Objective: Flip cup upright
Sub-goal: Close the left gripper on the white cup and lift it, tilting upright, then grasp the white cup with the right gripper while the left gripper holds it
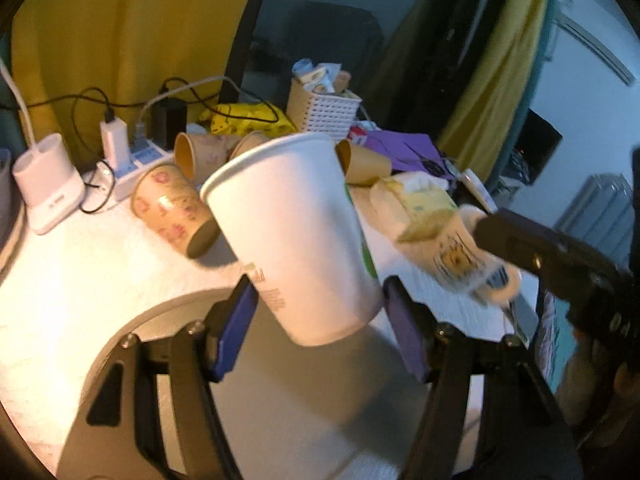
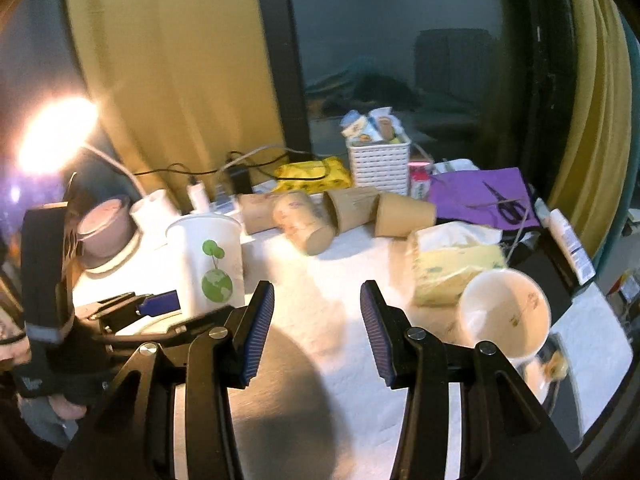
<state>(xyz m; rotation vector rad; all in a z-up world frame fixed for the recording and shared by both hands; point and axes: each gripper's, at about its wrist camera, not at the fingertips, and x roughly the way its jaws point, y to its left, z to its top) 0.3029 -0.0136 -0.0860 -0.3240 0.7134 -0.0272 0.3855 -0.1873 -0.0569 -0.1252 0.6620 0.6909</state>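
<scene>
A white paper cup (image 1: 296, 232) with a green globe print stands mouth up, slightly tilted, between the blue pads of my left gripper (image 1: 320, 300). The pads sit at its base with small gaps either side, so the gripper looks open. In the right wrist view the same cup (image 2: 208, 260) stands upright at the left, with the left gripper's finger (image 2: 160, 302) beside it. My right gripper (image 2: 318, 312) is open and empty over the white tabletop. A white mug (image 2: 504, 316) lies on its side at the right; it also shows in the left wrist view (image 1: 472, 256).
Several brown paper cups (image 2: 344, 212) lie on their sides at the back. A tissue pack (image 2: 456, 264), white basket (image 2: 378, 168), purple sheet with scissors (image 2: 484, 196), power strip and chargers (image 1: 120, 156), and a lamp (image 2: 56, 132) crowd the table.
</scene>
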